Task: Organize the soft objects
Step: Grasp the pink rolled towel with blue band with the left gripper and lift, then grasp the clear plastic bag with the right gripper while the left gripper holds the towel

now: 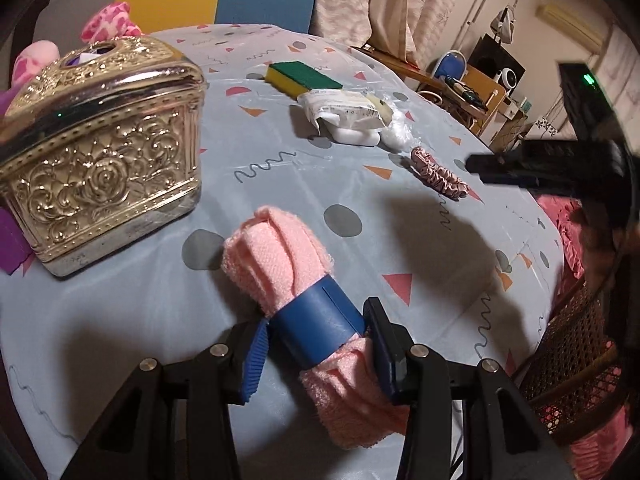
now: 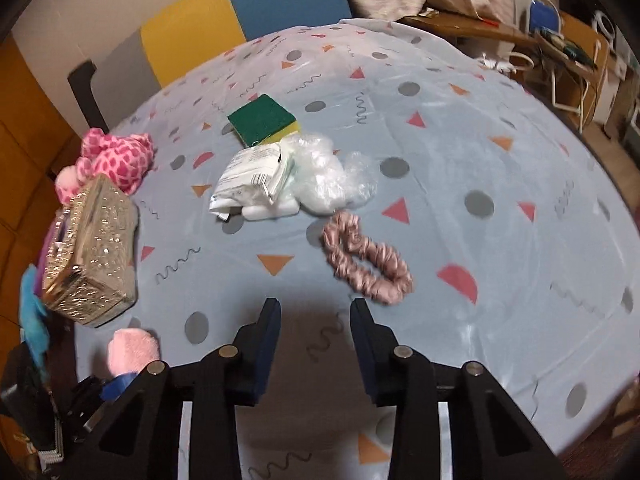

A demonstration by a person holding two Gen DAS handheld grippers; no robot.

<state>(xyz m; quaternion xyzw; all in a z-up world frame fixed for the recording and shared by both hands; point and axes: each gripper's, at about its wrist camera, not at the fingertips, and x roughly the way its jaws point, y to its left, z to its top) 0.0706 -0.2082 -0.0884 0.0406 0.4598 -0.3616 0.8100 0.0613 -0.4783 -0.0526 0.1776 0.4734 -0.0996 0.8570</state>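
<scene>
The left gripper (image 1: 316, 344) clamps a rolled pink terry towel with a blue band around its middle (image 1: 296, 280), jaws pressing the roll from both sides just behind the band, probably so the roll keeps its shape while carried. The towel sits at the near edge of the patterned light-blue tablecloth (image 1: 400, 216), just right of the ornate gold metal box (image 1: 104, 160), a likely place to tidy it toward. The right gripper (image 2: 314, 320) hovers with its fingers apart and holding nothing, pointed toward the dusty-pink satin scrunchie (image 2: 366, 258) lying near and slightly right of it, seemingly the next soft item. Farther off lie a green-and-yellow sponge (image 2: 264, 120) and a crumpled white plastic packet (image 2: 280, 178).
</scene>
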